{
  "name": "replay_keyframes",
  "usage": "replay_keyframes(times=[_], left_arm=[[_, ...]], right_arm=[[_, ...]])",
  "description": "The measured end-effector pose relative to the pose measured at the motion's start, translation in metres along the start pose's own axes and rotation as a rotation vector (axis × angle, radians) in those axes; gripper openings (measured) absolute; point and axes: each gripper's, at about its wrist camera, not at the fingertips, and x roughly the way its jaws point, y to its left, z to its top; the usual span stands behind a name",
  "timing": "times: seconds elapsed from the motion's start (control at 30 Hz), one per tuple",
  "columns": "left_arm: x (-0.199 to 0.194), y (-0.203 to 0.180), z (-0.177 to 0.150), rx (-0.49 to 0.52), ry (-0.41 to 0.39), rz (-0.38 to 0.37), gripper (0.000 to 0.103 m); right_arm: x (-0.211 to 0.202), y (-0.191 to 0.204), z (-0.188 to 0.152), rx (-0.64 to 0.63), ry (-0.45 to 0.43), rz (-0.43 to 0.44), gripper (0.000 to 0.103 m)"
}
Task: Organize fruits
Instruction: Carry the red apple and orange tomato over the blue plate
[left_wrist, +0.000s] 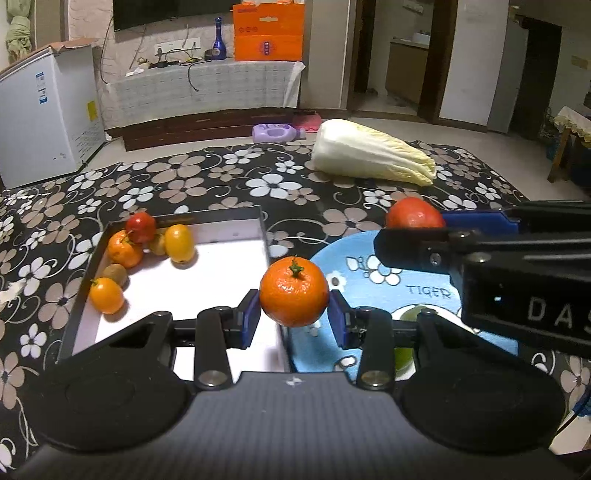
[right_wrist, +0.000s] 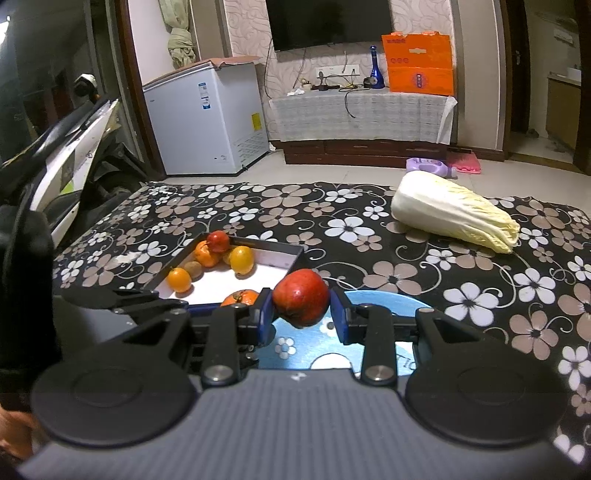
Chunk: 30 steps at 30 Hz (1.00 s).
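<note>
My left gripper (left_wrist: 293, 314) is shut on an orange mandarin (left_wrist: 293, 291) with a green stem, held over the gap between the box (left_wrist: 236, 258) and the blue plate (left_wrist: 354, 266). My right gripper (right_wrist: 301, 314) is shut on a red fruit (right_wrist: 301, 297), above the blue plate (right_wrist: 388, 301) near the box's (right_wrist: 280, 256) corner. The black-rimmed, white-floored box holds several fruits in its far left corner: oranges, a red one (left_wrist: 140, 227), a kiwi (left_wrist: 115, 274). In the left wrist view the right gripper (left_wrist: 413, 225) reaches in from the right with the red fruit (left_wrist: 413, 214). A green fruit (left_wrist: 410, 317) lies on the plate, partly hidden.
A large napa cabbage (left_wrist: 373, 155) lies on the floral tablecloth (left_wrist: 184, 184) beyond the plate. Past the table are a white freezer (right_wrist: 207, 125), a low cabinet with an orange box (right_wrist: 419, 62) and blue bottle, and a purple bottle (left_wrist: 275, 133) on the floor. A scooter (right_wrist: 66, 155) stands at left.
</note>
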Motion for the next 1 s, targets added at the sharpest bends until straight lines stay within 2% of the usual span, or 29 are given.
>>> replay_keyframes(times=[0.6, 1.0], left_arm=[[0.009, -0.025, 0.0, 0.026, 0.006, -0.041, 0.045], [0.025, -0.038, 0.004, 0.024, 0.017, -0.054, 0.045]], right_arm=[[-0.009, -0.04, -0.009, 0.038, 0.016, -0.077, 0.037], [-0.012, -0.055, -0.016, 0.045, 0.037, -0.096, 0.037]])
